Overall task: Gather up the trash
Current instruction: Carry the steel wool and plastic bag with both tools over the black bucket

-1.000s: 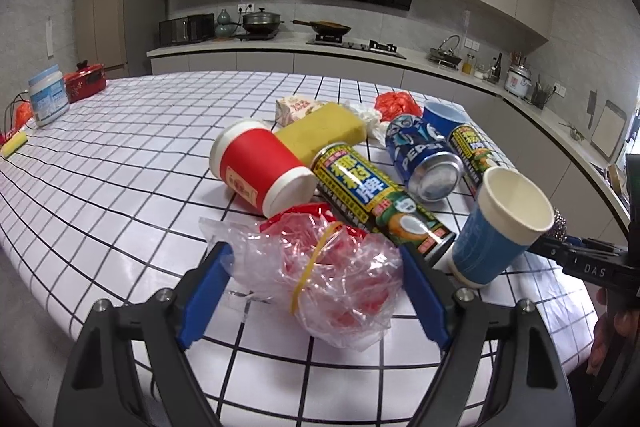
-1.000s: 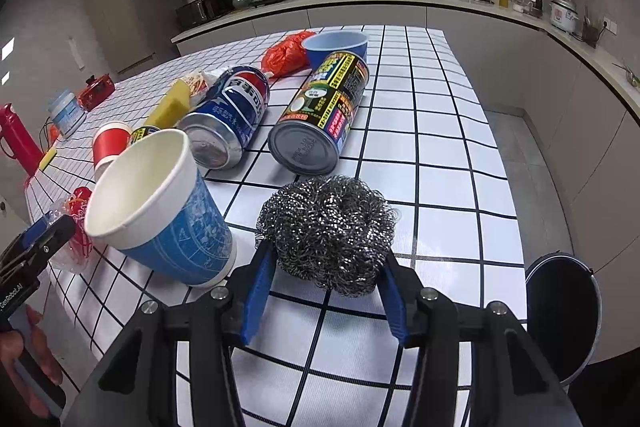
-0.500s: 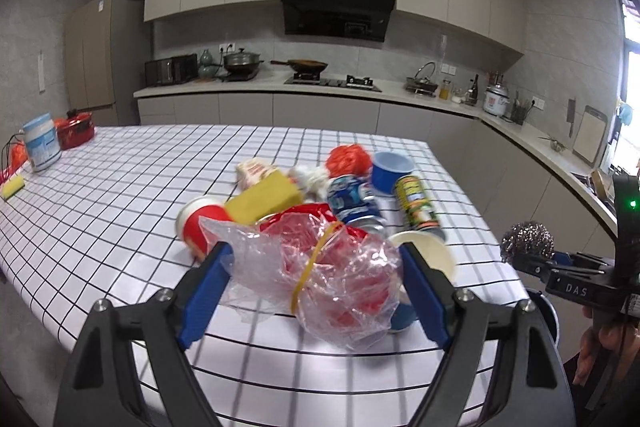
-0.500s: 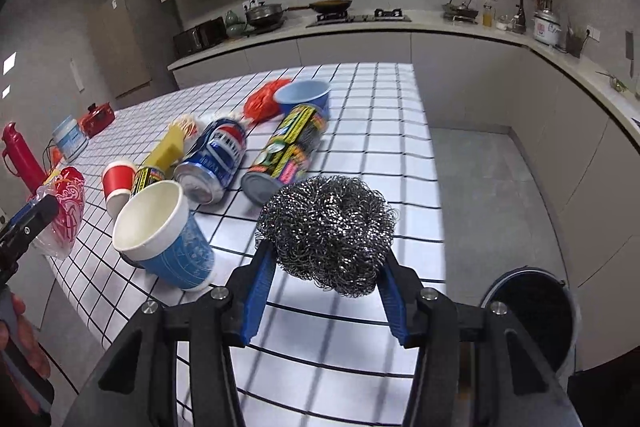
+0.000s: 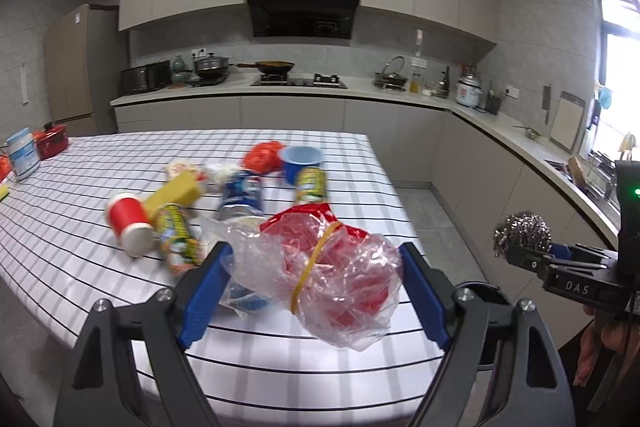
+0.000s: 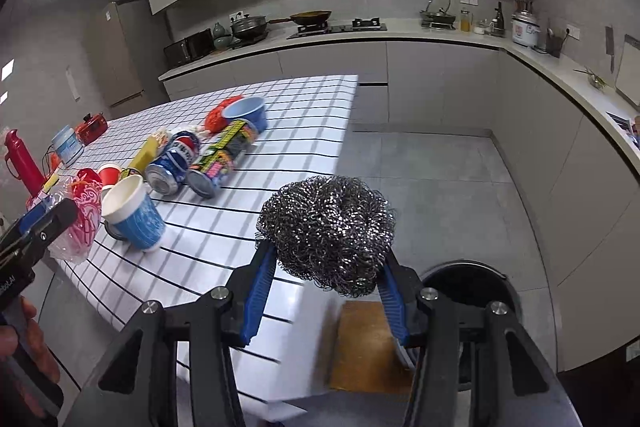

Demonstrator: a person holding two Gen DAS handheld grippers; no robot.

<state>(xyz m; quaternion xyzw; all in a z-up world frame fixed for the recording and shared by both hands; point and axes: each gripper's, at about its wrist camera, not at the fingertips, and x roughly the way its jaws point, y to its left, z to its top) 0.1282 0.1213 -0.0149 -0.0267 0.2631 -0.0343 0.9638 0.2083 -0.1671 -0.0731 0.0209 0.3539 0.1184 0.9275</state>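
My left gripper point(image 5: 316, 289) is pinching a crumpled clear plastic bag point(image 5: 320, 267) with red contents and a yellow band round it; the blue pads press its two sides and it hangs clear above the near edge of the table point(image 5: 80, 247). My right gripper point(image 6: 326, 283) is clamped on a steel wool scourer point(image 6: 326, 227), held in the air past the table's right edge, over the grey floor. A round black bin point(image 6: 470, 277) stands on the floor just beyond and below the scourer; I cannot tell what is in it. A brown board or mat point(image 6: 366, 345) lies on the floor beside the bin, partly hidden by the right fingers.

Remaining items on the checked tablecloth, near to far: a blue-and-white paper cup point(image 6: 132, 217) tipped on its side, empty as far as I see; a red paper cup point(image 5: 130, 223) on its side; a yellow sponge point(image 5: 176, 189); a blue can marked PEPSI point(image 6: 174, 163) lying down; two printed cans lying down, one green-yellow point(image 5: 176, 239), one black-yellow point(image 6: 222, 157), lettering unreadable; a blue bowl point(image 6: 246, 113); an orange-red net bag point(image 5: 262, 157).

At the far left stand a white tub point(image 5: 22, 153) and a small red pot point(image 5: 52, 143). The right gripper's body reads "DAS" in the left view.
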